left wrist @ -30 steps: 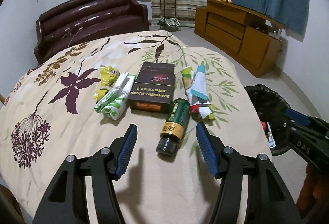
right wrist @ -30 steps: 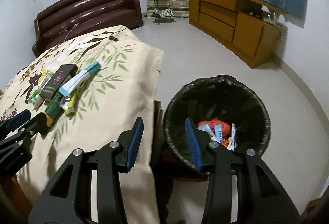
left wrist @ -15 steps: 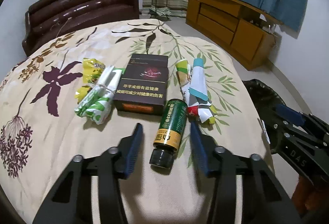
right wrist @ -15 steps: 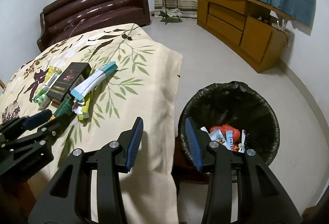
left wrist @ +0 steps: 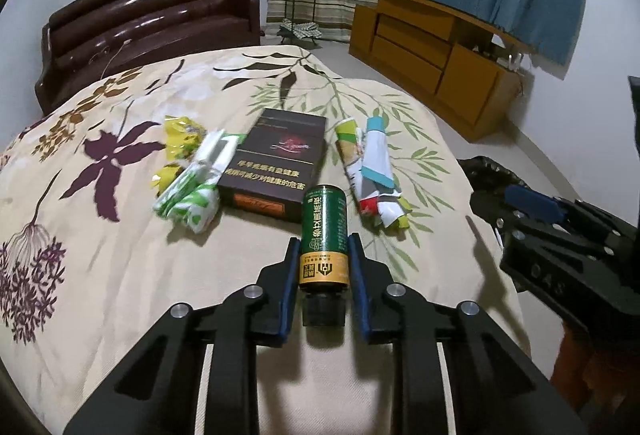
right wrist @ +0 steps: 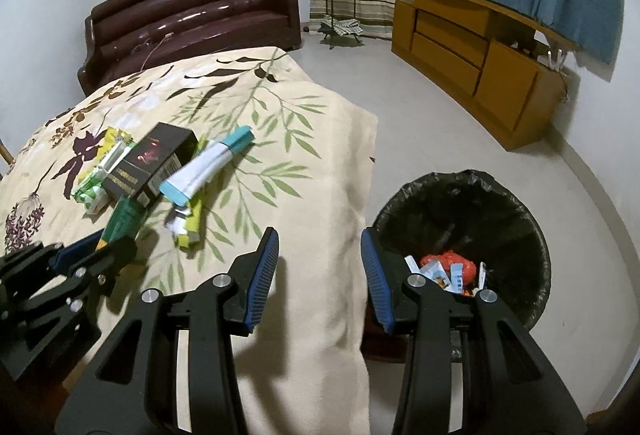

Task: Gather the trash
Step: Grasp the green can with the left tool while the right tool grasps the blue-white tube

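Left wrist view: left gripper (left wrist: 323, 267) just closed on bottle (left wrist: 323, 231) lying on blanket (left wrist: 120, 275); right gripper (right wrist: 320, 277) narrow, empty; lift w/ firm squeeze, straight up, then over to bin (right wrist: 500, 203).

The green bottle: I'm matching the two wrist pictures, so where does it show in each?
Left wrist: green bottle at lower centre, between the left gripper pads.
Right wrist: green bottle at lower left, partly hidden by that gripper.
Shared landmark: the dark box just beyond it.
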Motion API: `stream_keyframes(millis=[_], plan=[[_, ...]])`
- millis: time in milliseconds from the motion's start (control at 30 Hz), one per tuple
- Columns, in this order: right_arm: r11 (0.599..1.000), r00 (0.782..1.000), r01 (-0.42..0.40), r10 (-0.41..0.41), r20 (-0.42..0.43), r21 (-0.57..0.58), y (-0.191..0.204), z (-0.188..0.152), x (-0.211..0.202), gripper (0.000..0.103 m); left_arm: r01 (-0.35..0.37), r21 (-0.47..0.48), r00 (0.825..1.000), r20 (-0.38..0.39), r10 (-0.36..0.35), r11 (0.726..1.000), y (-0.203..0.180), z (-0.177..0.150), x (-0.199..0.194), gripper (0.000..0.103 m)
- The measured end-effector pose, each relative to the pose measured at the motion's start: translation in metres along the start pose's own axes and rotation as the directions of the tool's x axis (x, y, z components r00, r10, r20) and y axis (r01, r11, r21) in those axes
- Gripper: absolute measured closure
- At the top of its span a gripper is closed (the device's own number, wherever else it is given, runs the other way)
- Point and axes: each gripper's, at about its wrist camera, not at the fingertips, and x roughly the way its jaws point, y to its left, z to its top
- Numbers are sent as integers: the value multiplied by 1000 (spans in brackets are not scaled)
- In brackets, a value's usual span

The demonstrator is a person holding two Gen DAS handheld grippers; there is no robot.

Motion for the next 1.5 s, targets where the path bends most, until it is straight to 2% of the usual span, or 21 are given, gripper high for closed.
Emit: stream_keyframes(millis=[233, 467, 667, 1100, 1500], plan=[[999, 1000, -25, 25, 18, -21, 22, 12, -1, 61, -19, -35, 999, 39, 20, 999, 22, 1, -21, 78], [996, 997, -64, 66, 32, -59, 53, 29, 1, 61, -72, -76, 995, 61, 76, 995, 55, 1, -31, 78], [993, 996, -86, 86, -5, -76, 73, 36, 20, 61, -101, -125, 993, 55, 109, 987, 83, -1, -31, 78], [999, 1000, -14, 12, -29, -43, 52, 32, 32, 60, -100, -163, 993, 42, 108, 982, 103, -7, -26, 78], [998, 999, 4, -6, -33, -55, 52, 38, 42, 61, -111, -173, 992, 44, 120, 979, 111, -4, -23, 78]])
